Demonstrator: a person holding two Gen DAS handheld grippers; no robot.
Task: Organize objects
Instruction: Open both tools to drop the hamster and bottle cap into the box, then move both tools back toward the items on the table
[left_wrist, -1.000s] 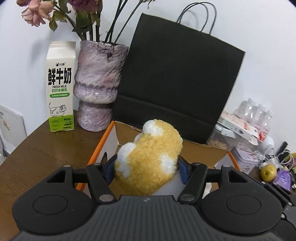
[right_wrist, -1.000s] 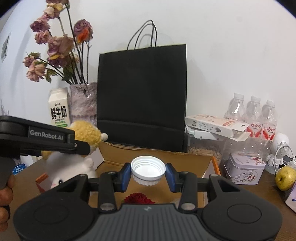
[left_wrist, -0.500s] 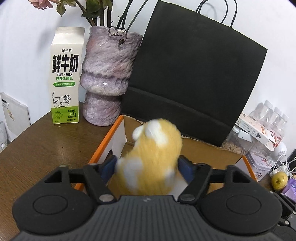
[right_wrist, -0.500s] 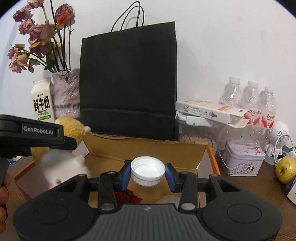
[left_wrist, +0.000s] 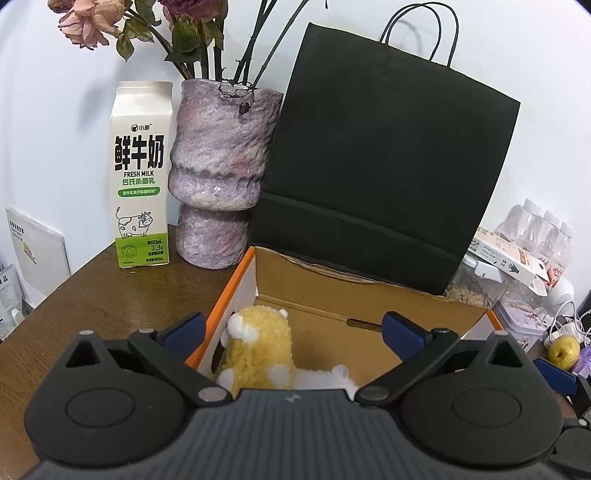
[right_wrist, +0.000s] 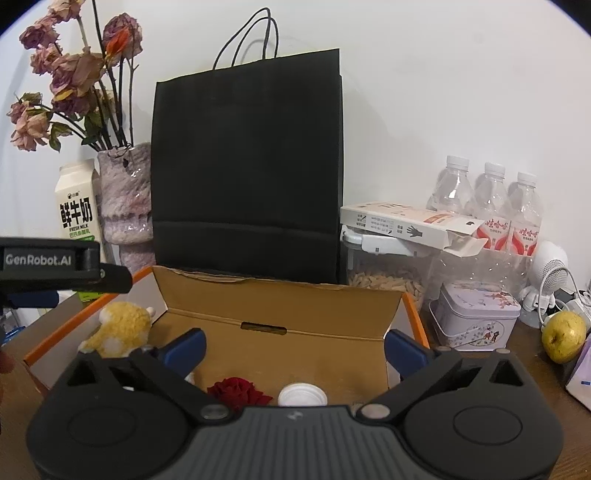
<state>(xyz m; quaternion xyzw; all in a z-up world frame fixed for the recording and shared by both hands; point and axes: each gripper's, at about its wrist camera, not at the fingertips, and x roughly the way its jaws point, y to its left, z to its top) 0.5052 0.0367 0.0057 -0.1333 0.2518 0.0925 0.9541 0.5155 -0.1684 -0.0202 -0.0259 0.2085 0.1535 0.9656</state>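
Released since a second ago — plush toy (left_wrist: 260, 350) and bottle cap (right_wrist: 302, 397) dropped into box (right_wrist: 280, 299); both fingers spread, empty — two items stowed.

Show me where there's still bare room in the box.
In the cardboard box, bare floor lies between the plush toy at its left and the right wall, behind the red rose and white cap. The near edge is crowded.

White cap (right_wrist: 302, 396), apparently inside box (right_wrist: 280, 299)
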